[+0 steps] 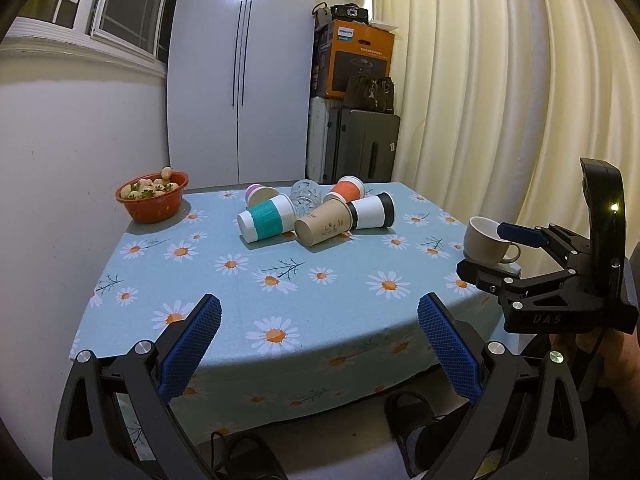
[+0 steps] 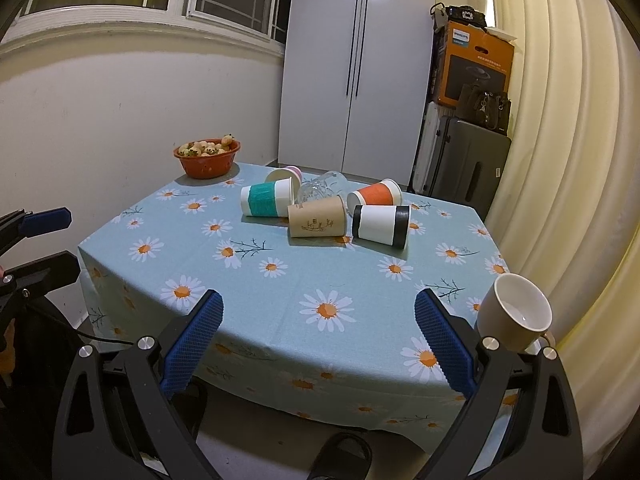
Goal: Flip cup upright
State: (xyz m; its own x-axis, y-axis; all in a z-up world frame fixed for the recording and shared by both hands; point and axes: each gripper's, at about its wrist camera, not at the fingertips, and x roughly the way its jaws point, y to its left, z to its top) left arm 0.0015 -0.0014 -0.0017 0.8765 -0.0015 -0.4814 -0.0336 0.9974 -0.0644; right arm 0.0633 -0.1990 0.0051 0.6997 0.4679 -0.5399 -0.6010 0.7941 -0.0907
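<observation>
Both grippers hang off the near edge of the table (image 2: pixel 120 252), w/ jaws spread wide & holding nothing: left gripper (image 1: pixel 319 350) and right gripper (image 2: pixel 319 344). The tipped cups lie well ahead of both, mid-table toward the far side, none btwn any jaws. L to R in the cluster: pink-rimmed cup (image 2: pixel 285 176) at back, teal-banded cup (image 2: pixel 267 199) on its side, clear glass (image 2: pixel 322 186) behind, brown paper cup (image 2: pixel 318 222) in front, orange cup (image 2: pixel 376 196), black-&-white cup (image 2: pixel 382 224). That's 5 paper cups + 1 glass, packed close, several touching. Red bowl (image 2: pixel 206 158) of pale fruit sits at far-left corner, well apart. Beige mug (image 2: pixel 514 312) stands upright near the right edge, just beside the right gripper's right finger; 1 mug. Bare cloth lies btwn jaws & cluster.
</observation>
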